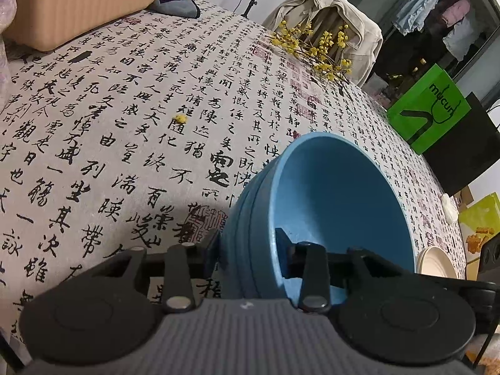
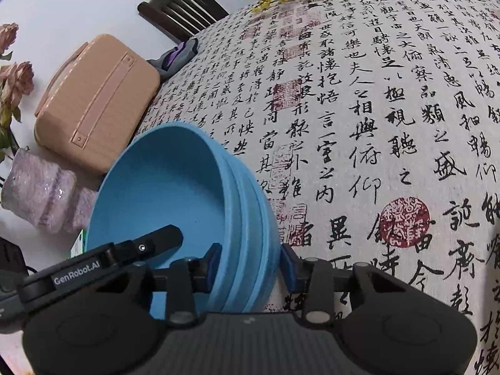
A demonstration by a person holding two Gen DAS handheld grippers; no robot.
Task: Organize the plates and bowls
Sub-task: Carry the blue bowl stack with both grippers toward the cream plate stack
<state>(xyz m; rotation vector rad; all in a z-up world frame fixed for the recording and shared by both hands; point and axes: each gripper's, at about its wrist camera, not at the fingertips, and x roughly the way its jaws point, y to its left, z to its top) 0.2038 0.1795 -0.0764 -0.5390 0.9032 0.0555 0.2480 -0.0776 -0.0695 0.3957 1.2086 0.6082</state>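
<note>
Above the calligraphy-printed cloth of the desk [image 1: 131, 131], I have a stack of blue bowls [image 1: 328, 206] gripped from both sides. My left tongs [image 1: 248, 251] straddle the stacked rims on one side, one pad inside the top bowl and one outside, and they look pressed onto the walls. My right tongs [image 2: 250, 264] do the same on the opposite rim, inner pad against the bowl's inside, outer pad against the outermost wall; I read both as pinching the stack rather than standing spread.

Judging progress: the bowls appear already nested, three or so rims showing as parallel ridges, so the gathering of bowls seems done. What seems left is to set this stack down in its place and deal with the cream plate [image 1: 436, 262], which lies just right of the stack near the desk edge in the left view.

The bowls are matte, slightly speckled, round with deep curved walls and thick lips. Beyond the stack lies coarse woven cloth with black script and red seals. Far behind the stack sits a ribbed peach case [image 2: 97, 100]; beside the stack in the right view stands a glittery, ridged pink vase [image 2: 40, 193]; dry yellow flower sprigs [image 1: 312, 47] lie well beyond it
</note>
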